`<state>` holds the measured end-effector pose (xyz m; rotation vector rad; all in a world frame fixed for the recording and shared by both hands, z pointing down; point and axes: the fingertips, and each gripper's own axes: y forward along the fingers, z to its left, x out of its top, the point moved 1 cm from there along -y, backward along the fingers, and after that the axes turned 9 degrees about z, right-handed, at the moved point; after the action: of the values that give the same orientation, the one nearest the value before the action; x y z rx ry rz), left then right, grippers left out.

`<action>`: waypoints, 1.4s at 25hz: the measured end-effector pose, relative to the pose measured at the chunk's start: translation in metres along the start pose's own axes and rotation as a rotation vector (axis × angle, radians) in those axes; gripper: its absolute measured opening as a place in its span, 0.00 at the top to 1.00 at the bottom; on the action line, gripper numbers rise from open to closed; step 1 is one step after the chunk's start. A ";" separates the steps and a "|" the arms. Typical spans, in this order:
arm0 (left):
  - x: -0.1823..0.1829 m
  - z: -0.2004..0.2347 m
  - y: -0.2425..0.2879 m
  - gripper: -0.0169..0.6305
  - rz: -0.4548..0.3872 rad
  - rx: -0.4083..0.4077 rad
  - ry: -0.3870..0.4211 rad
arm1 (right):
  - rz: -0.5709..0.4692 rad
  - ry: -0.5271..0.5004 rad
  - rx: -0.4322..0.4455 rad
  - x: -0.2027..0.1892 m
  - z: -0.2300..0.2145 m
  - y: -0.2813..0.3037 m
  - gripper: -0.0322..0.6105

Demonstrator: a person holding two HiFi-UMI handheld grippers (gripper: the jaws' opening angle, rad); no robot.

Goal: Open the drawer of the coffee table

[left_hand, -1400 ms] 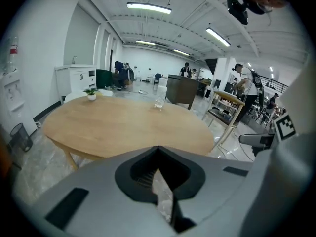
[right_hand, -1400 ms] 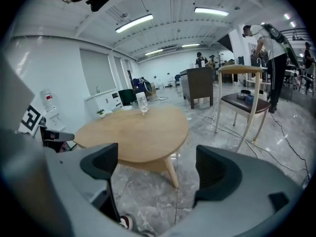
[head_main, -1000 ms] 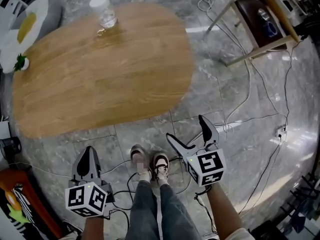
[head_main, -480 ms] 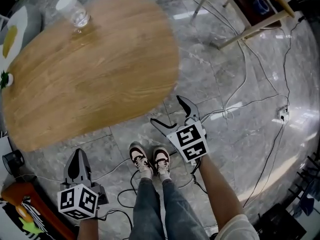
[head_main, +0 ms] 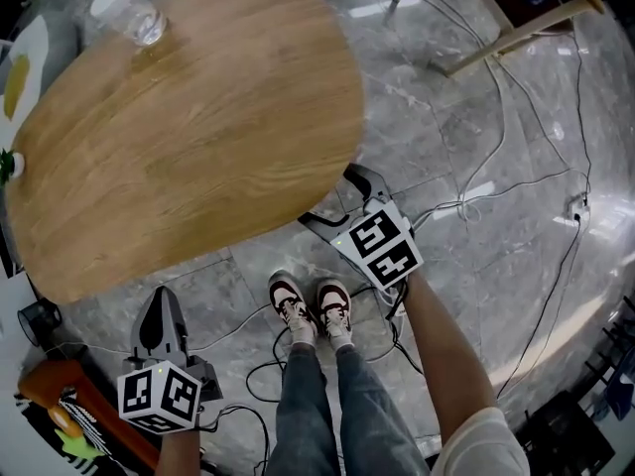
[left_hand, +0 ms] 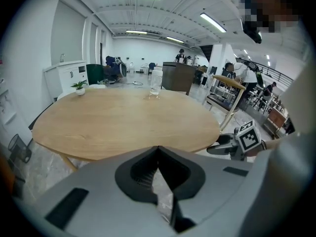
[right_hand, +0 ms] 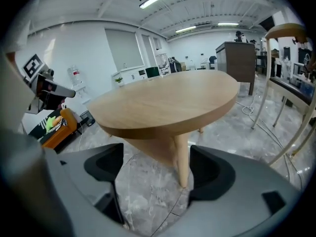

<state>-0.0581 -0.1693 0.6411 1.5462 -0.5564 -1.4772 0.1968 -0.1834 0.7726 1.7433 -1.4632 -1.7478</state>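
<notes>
Grey veined floor tile (head_main: 476,137) spreads under everything, and on it stands the oval wooden coffee table (head_main: 189,137). Its long axis runs from lower left to upper right in your head view.

The drawer must sit under that top. From above you see no front and no handle. Your right gripper view shows only a wedge of wood (right_hand: 154,146) beneath the top. That may be the drawer's body, though I cannot say for sure.

Your right gripper (head_main: 335,198) is much the nearer of the two. Its tips are just at the table's near edge, toward the right end of the oval. It points forward and down, so the underside lies ahead of it and a little above its line. Its jaws have just been closing a little, yet they stand wide and grip nothing, and the table leg (right_hand: 182,154) shows beyond the gap.

Your left gripper (head_main: 163,303) hangs short of the edge at your left side, with its jaws together and empty. I judge the reach to be the right hand's job.

A water bottle (head_main: 127,16) stands at the table's far end.
</notes>
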 end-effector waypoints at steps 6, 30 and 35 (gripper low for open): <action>0.000 -0.005 0.005 0.99 0.015 -0.004 0.000 | 0.004 -0.064 0.066 0.004 0.005 0.007 0.31; -0.022 0.005 0.005 0.99 0.027 -0.017 -0.062 | 0.029 -0.209 0.097 0.011 -0.001 0.021 0.60; -0.026 0.003 0.005 0.99 0.030 -0.014 -0.072 | 0.045 -0.253 0.120 0.009 0.002 0.019 0.64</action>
<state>-0.0650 -0.1515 0.6595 1.4725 -0.6080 -1.5152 0.1850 -0.1978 0.7818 1.5745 -1.7286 -1.9512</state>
